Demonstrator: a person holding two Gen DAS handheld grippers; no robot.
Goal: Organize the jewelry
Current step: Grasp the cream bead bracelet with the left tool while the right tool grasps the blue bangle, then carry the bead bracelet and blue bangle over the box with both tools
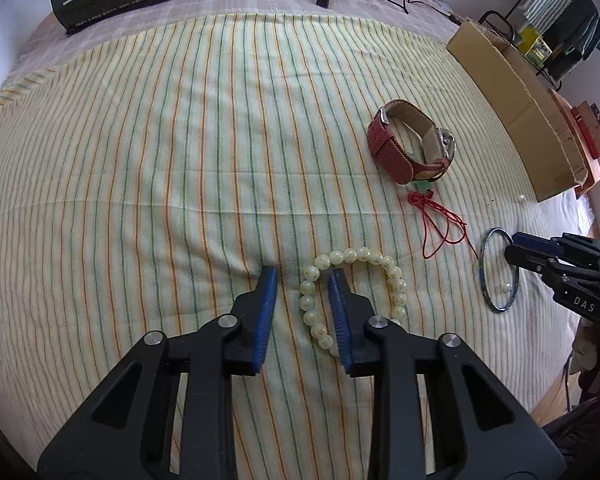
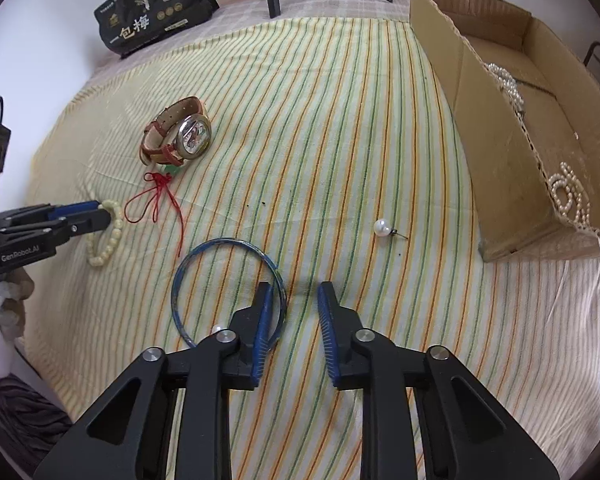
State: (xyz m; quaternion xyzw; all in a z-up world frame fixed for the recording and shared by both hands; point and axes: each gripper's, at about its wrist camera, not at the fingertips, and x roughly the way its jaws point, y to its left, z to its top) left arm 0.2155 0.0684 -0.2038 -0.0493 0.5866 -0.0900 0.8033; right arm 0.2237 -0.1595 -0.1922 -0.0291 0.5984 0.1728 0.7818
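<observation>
Two grippers are in view, the left gripper (image 1: 302, 276) and the right gripper (image 2: 294, 290), each with two blue-padded fingers. On the striped cloth (image 2: 340, 120) lie one bead bracelet (image 1: 352, 296), one blue bangle (image 2: 228, 288), one wristwatch (image 2: 180, 132) and one red knotted cord (image 2: 156, 196) (a small green piece shows at its top). Loose pearl studs number two: one pearl earring (image 2: 382, 227) in the open, and a small pearl (image 1: 507, 288) inside the bangle. There is one cardboard box (image 2: 500, 140), holding two heaps of pearl strands (image 2: 568, 196), and one dark bag (image 2: 152, 12).
</observation>
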